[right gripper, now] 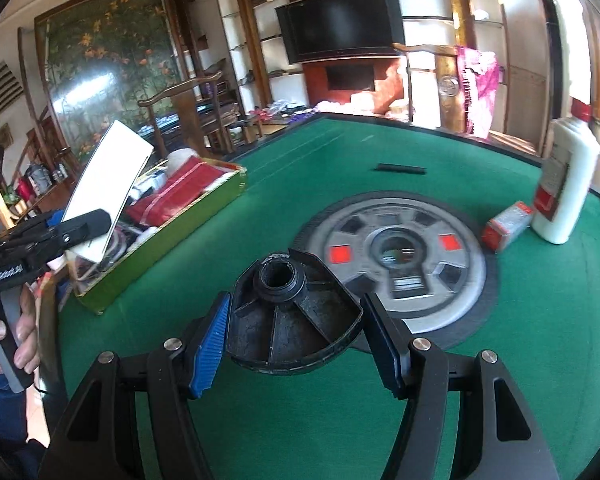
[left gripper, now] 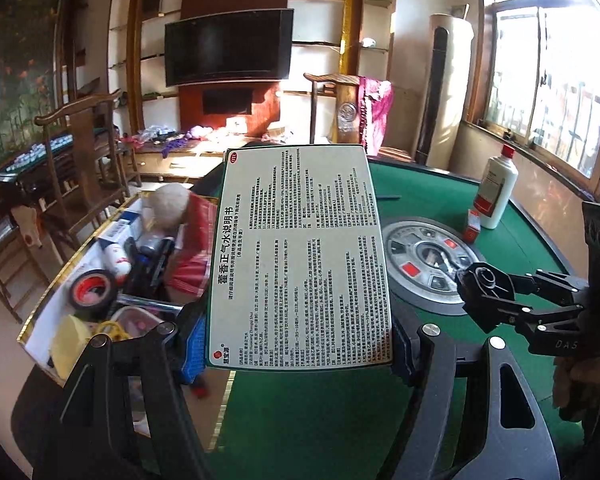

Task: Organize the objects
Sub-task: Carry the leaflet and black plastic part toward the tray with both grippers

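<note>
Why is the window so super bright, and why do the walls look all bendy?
Left wrist view: sunlight washes out the window, though the medicine box in the left tool stays sharp. Right wrist view: the fisheye lens curves the table, and the white bottle looks slightly blurred.

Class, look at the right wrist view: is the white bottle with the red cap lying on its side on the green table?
No: the white bottle stands upright on the green table, beside a small red box.
</note>
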`<action>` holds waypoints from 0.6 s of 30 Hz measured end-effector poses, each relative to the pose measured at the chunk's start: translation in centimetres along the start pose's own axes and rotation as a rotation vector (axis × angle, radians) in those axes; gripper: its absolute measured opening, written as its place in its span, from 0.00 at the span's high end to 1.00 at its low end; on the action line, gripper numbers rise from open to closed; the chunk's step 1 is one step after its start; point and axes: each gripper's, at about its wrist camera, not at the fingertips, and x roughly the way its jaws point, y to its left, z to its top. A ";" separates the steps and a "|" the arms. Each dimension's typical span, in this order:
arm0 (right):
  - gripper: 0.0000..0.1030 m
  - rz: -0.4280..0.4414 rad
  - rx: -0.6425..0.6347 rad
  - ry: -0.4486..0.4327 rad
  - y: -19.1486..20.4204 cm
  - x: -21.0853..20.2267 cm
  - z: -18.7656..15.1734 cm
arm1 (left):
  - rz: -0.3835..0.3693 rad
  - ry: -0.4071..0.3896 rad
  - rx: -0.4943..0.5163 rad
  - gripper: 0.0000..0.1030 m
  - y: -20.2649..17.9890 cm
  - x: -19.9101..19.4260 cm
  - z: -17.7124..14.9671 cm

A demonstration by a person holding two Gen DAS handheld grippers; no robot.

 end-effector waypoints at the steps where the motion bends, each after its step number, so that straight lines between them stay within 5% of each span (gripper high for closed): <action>1: 0.37 0.010 0.000 -0.002 0.7 0.3 0.2 | 0.021 -0.009 -0.006 0.31 1.0 -0.3 -0.1; 9: 0.37 0.072 -0.038 -0.005 6.6 4.0 2.6 | 0.145 -0.032 -0.053 0.31 7.6 -1.3 -1.8; 18: 0.37 0.116 -0.104 -0.026 13.7 7.9 7.5 | 0.180 -0.038 -0.073 0.31 11.7 -1.3 -2.6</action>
